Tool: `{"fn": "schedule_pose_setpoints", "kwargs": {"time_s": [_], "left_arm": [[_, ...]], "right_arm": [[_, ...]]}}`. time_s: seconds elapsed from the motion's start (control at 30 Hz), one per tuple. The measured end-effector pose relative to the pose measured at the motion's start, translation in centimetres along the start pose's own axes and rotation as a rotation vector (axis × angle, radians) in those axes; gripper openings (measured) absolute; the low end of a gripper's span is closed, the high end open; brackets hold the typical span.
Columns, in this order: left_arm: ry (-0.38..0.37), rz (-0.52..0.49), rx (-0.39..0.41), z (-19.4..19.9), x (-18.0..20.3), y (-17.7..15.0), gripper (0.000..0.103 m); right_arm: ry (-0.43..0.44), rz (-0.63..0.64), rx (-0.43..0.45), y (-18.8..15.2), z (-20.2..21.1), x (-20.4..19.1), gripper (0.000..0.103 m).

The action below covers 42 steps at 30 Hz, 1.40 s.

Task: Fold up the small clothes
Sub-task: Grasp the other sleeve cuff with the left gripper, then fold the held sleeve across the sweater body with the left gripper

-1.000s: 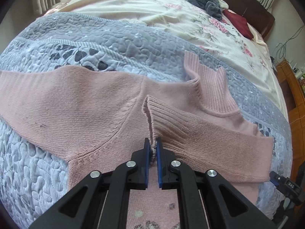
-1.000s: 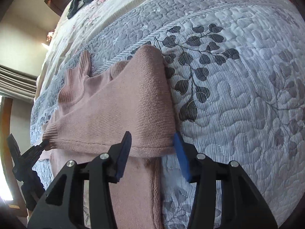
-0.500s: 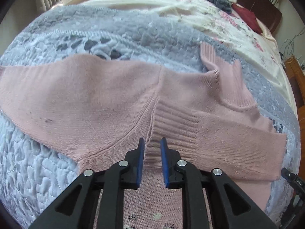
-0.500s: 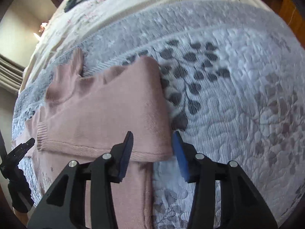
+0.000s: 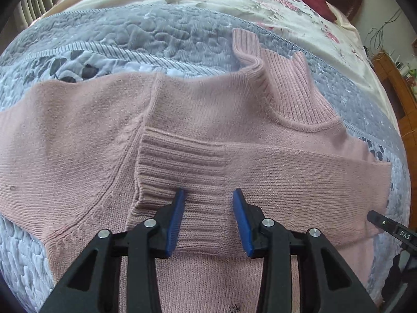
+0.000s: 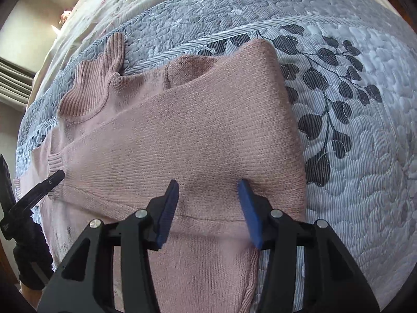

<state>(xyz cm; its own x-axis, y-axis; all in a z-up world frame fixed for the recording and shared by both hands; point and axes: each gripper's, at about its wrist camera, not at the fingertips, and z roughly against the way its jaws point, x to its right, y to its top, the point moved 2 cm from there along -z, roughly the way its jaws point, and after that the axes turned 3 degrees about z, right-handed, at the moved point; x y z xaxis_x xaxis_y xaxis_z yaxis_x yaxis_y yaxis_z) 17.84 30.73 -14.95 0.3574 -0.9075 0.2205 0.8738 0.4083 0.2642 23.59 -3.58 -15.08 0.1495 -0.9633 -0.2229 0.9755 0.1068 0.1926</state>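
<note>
We see the pink sweater [image 5: 198, 120] lying flat on the bed's grey quilt [image 5: 135, 34], one sleeve folded across its chest. Left tool [image 5: 207, 217] and right tool [image 6: 207, 210] hover spread wide, empty, over the knit.

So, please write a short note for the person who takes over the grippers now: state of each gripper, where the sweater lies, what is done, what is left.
Left gripper: open, holds nothing, over the ribbed cuff of the folded-in sleeve.
Right gripper: open, holds nothing, over the folded edge of the pink sweater.
The sweater lies flat on the grey quilt, collar away from you.
Done: one sleeve is folded across the chest.
Left: the other sleeve is spread out to the left; fold it in, then probably fold the body.
</note>
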Motion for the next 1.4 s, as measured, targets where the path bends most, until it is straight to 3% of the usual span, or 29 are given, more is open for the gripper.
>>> {"fn": "schedule_pose_setpoints", "kwargs": {"time_s": [0.07,0.2,0.4,0.5,0.77,0.87,1.1,1.17,1.27,1.4], "left_arm": [[-0.025,0.044,0.019,1.7,-1.4,-0.3,0.039],[-0.014,0.140,0.090,6.6,-7.1,-2.2,0.046],[0.139,0.353,0.129,11.5,-21.7,-4.6,0.047],[0.180,0.477,0.176,13.2,-28.9,-4.7,0.047],[0.014,0.738,0.270,12.7,-41.4,-2.1,0.046],[-0.034,0.795,0.315,12.7,-43.8,-0.8,0.046],[-0.050,0.863,0.366,13.0,-47.2,1.5,0.043],[-0.023,0.857,0.363,13.0,-47.6,1.8,0.026],[-0.015,0.842,0.357,13.3,-47.8,1.6,0.011],[0.001,0.782,0.393,14.7,-46.7,1.4,0.007]], "right_arm": [[-0.008,0.017,0.021,0.1,1.0,-0.9,0.050],[0.079,0.088,0.067,-0.5,3.7,-4.5,0.053],[0.157,0.230,0.036,-1.6,3.1,-12.0,0.057],[0.169,0.266,0.019,-1.9,1.8,-15.0,0.057],[0.173,0.265,-0.020,-2.7,-1.1,-18.5,0.057],[0.161,0.256,-0.024,-3.1,-1.6,-18.6,0.057],[0.130,0.260,-0.033,-3.9,-2.4,-18.8,0.057],[0.126,0.265,-0.036,-4.2,-2.5,-18.9,0.057],[0.121,0.268,-0.042,-4.8,-2.7,-18.9,0.057],[0.117,0.266,-0.049,-5.3,-2.7,-18.6,0.057]]}}
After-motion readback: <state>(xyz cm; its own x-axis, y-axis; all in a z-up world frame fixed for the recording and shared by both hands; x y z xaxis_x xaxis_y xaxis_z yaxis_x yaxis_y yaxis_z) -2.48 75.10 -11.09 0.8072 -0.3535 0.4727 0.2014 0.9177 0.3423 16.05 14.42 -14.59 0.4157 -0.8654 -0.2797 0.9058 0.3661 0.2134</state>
